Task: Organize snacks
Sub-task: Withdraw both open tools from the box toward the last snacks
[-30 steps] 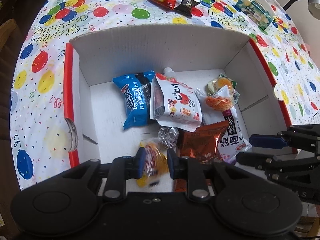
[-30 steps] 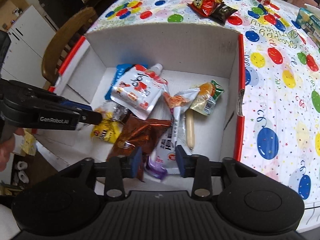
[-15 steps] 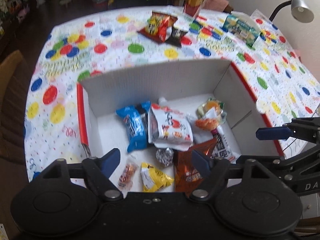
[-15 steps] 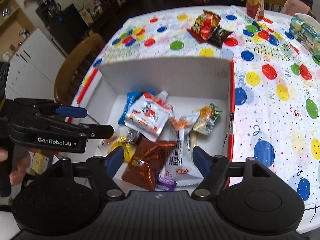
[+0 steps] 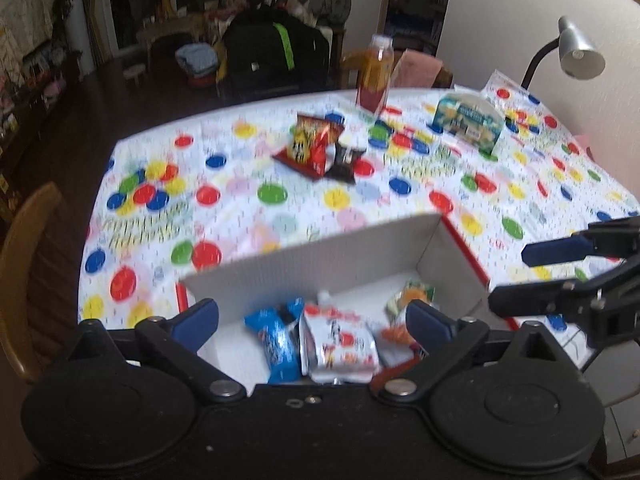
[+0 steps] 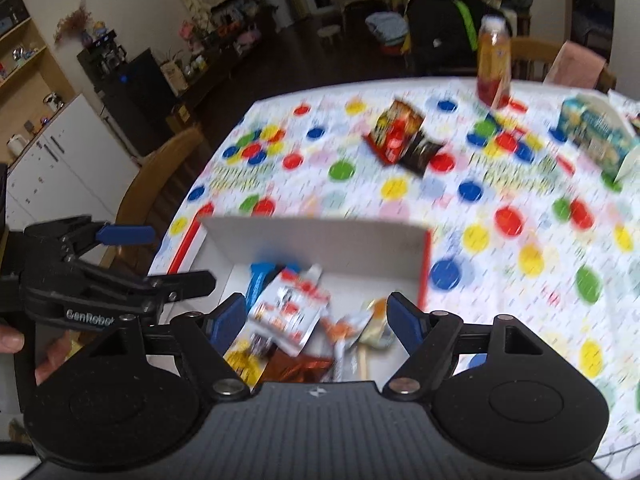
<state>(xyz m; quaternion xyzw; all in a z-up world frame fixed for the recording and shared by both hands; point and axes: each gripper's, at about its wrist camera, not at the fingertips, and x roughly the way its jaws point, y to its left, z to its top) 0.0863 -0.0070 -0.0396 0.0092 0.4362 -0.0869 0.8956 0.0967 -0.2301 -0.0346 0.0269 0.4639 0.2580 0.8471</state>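
Both claws hang above the near edge of the cardboard box (image 5: pixel 352 248), each spread wide and carrying nothing: left claw (image 5: pixel 312 316), right claw (image 6: pixel 316 316). Box sits on the balloon-print desk (image 5: pixel 240 200), holding a loose heap: blue packet (image 5: pixel 276 340), white pouch with a spout (image 5: pixel 340 344), orange-and-green packet (image 5: pixel 412 296); right wrist view adds a yellow packet (image 6: pixel 244 360) and a copper foil bag (image 6: pixel 300 364). Still out on the desk, well apart from the box at the far side: red chip bag (image 5: pixel 312 144) with a dark packet (image 5: pixel 346 160) touching it, a teal box (image 5: pixel 468 122), a bottle (image 5: pixel 376 76) farther back. Judged: these two snacks are what remains to collect. Risks: the far reach passes over the box wall, and a low claw could clip it and shove the box; the overlapping pair may come up together or one may slip; the bottle stands just behind and could be knocked. Hard to read: both views are motion-blurred, labels illegible; near part of the box floor hidden behind claw bodies; whether the teal box is a snack, cannot tell.
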